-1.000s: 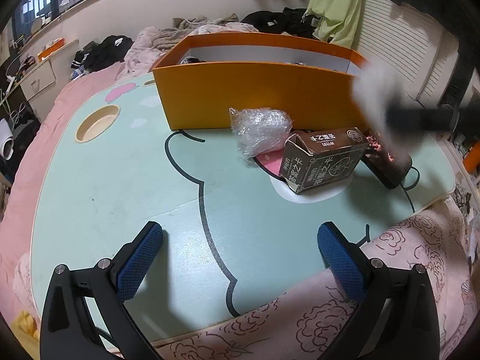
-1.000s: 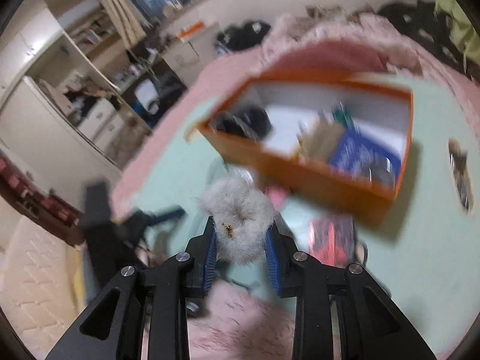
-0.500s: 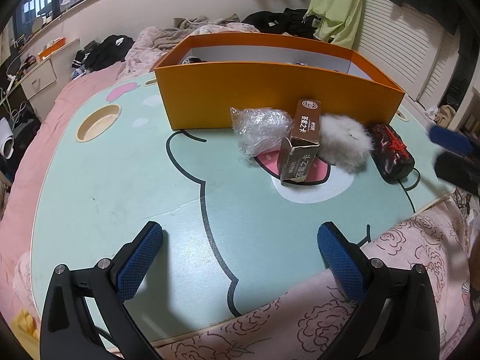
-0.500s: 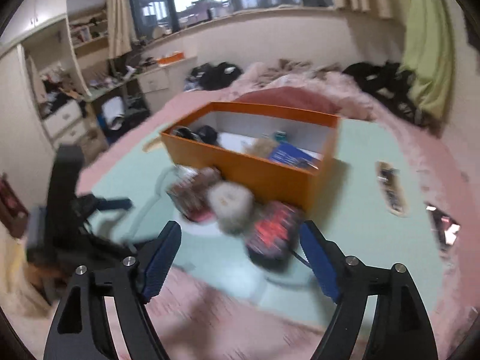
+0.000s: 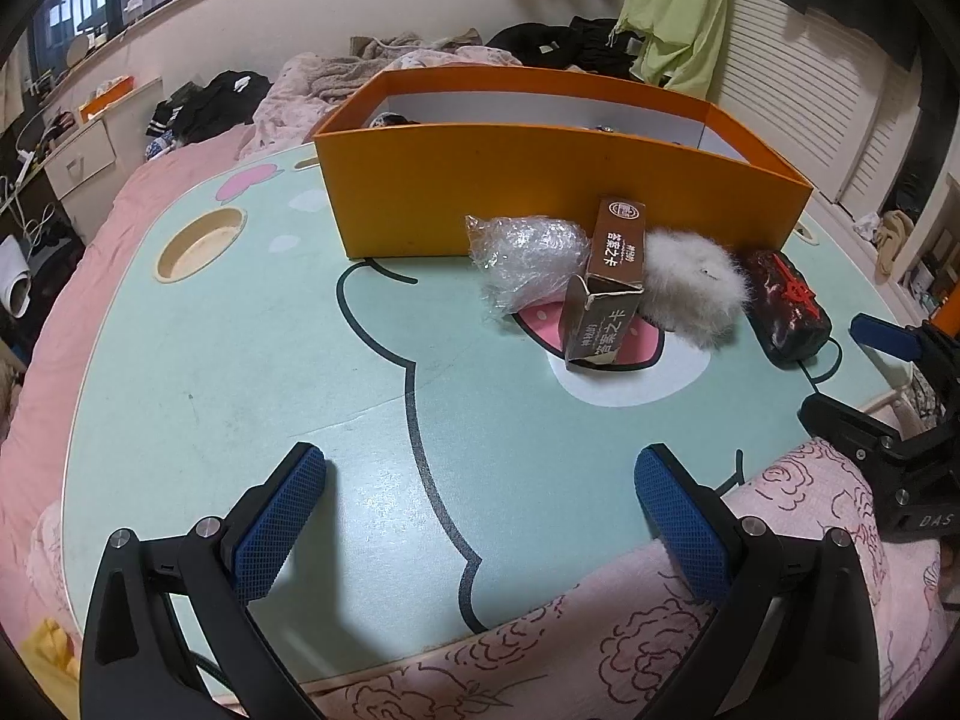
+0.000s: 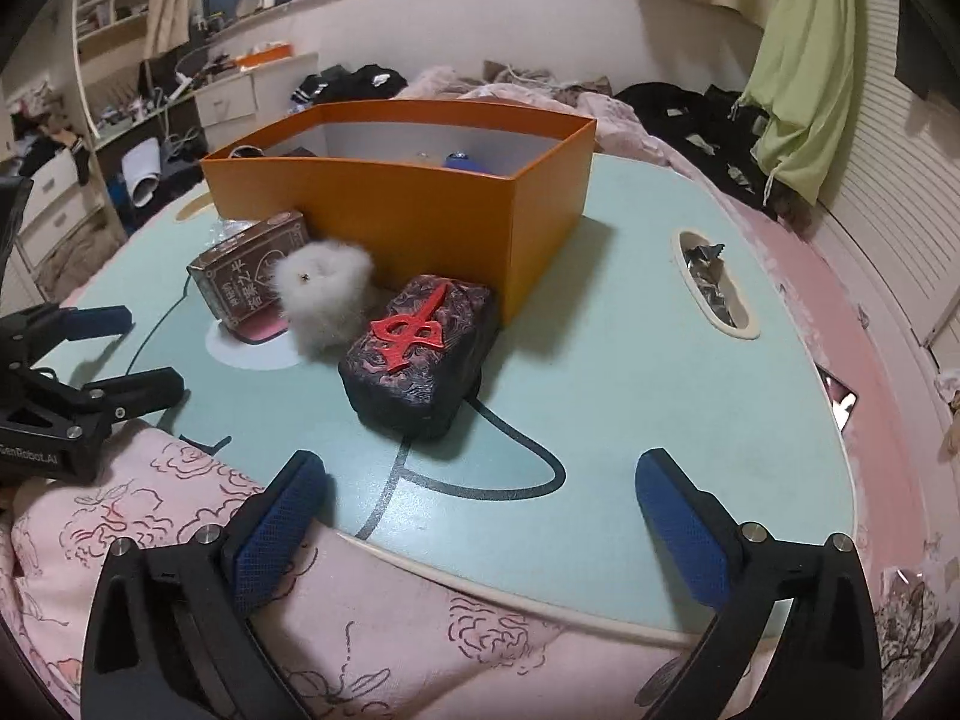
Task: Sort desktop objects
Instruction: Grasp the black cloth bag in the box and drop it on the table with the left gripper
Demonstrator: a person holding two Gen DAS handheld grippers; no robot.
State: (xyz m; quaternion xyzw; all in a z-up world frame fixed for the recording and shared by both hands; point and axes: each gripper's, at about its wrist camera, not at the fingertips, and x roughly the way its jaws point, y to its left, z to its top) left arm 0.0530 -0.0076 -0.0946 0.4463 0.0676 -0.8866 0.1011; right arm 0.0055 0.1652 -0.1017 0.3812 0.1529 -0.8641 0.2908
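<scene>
An orange box [image 5: 558, 180] stands at the back of the mint-green table [image 5: 240, 360]. In front of it lie crumpled clear plastic [image 5: 528, 258], a brown card box [image 5: 606, 294], a fluffy white ball [image 5: 690, 282] and a dark block with a red symbol [image 5: 786, 306]. My left gripper [image 5: 480, 459] hovers open over the near table edge, nothing between its pads. My right gripper [image 6: 480, 462] is at the near right edge, its jaws opening wide and empty. The dark block [image 6: 420, 348] lies just ahead of it, the fluffy ball [image 6: 324, 294] behind that.
The table has a round cup hole [image 5: 201, 243] at the left and a slot with foil scraps [image 6: 714, 282] at the right. Pink floral bedding [image 6: 360, 630] lies under both grippers. Clothes are heaped on the bed behind the orange box [image 6: 420, 204].
The right gripper let go of the fluffy ball, which now lies between the card box and the dark block. It opened wide and sank toward the near table edge. The card box turned end-on.
</scene>
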